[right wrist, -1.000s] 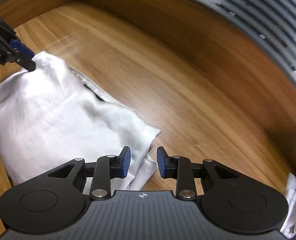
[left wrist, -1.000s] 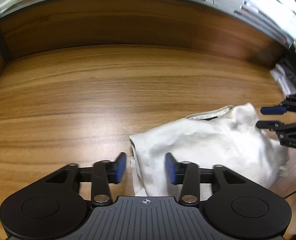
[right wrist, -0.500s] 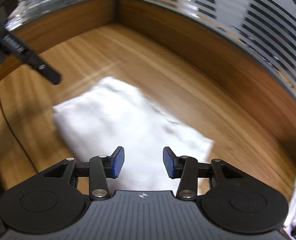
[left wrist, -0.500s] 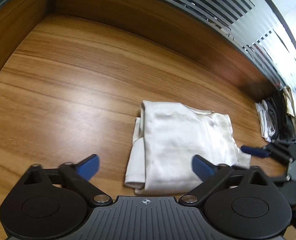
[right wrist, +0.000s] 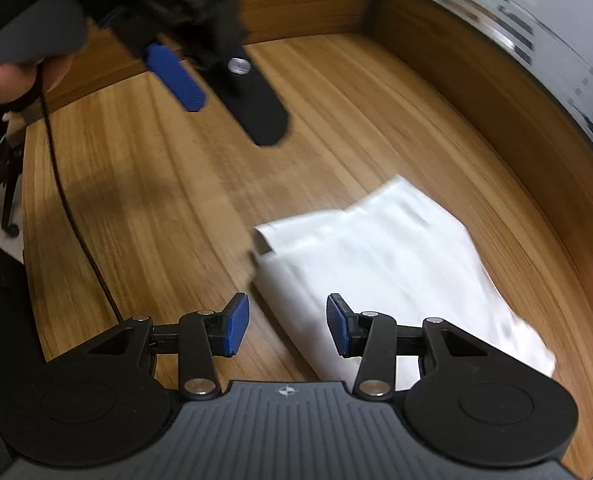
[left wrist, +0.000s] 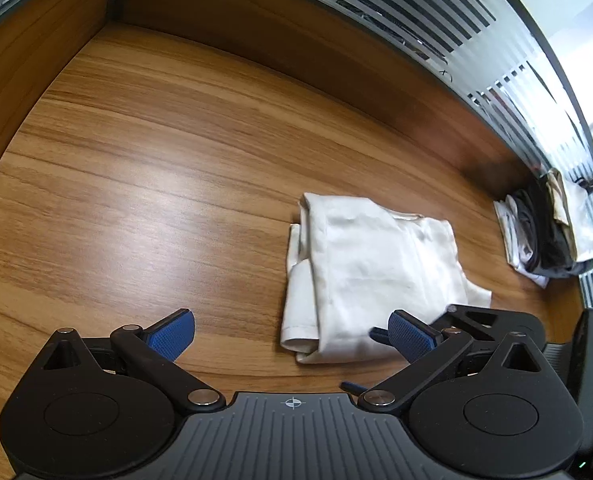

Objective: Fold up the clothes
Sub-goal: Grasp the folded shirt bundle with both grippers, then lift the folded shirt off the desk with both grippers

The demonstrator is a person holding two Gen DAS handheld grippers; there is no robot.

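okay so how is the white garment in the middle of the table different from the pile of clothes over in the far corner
The white garment is a single folded piece lying flat out on the open wooden table; the pile of clothes is several pieces heaped in the corner against the wall. The garment is all white, while the pile mixes white, black and tan fabric. The garment has straight folded edges; the pile looks loose and crumpled. Both rest on the same table, and no gripper holds either.

The folded white cloth garment (left wrist: 376,276) lies on the brown wooden tabletop (left wrist: 156,184), right of its middle in the left wrist view. Well to its right, against the tabletop's back wall, sits a heap of dark and pale clothes (left wrist: 548,232). The left gripper (left wrist: 292,334) hangs above the tabletop, before and left of the garment; the right gripper (right wrist: 287,328) is above the garment's near edge.
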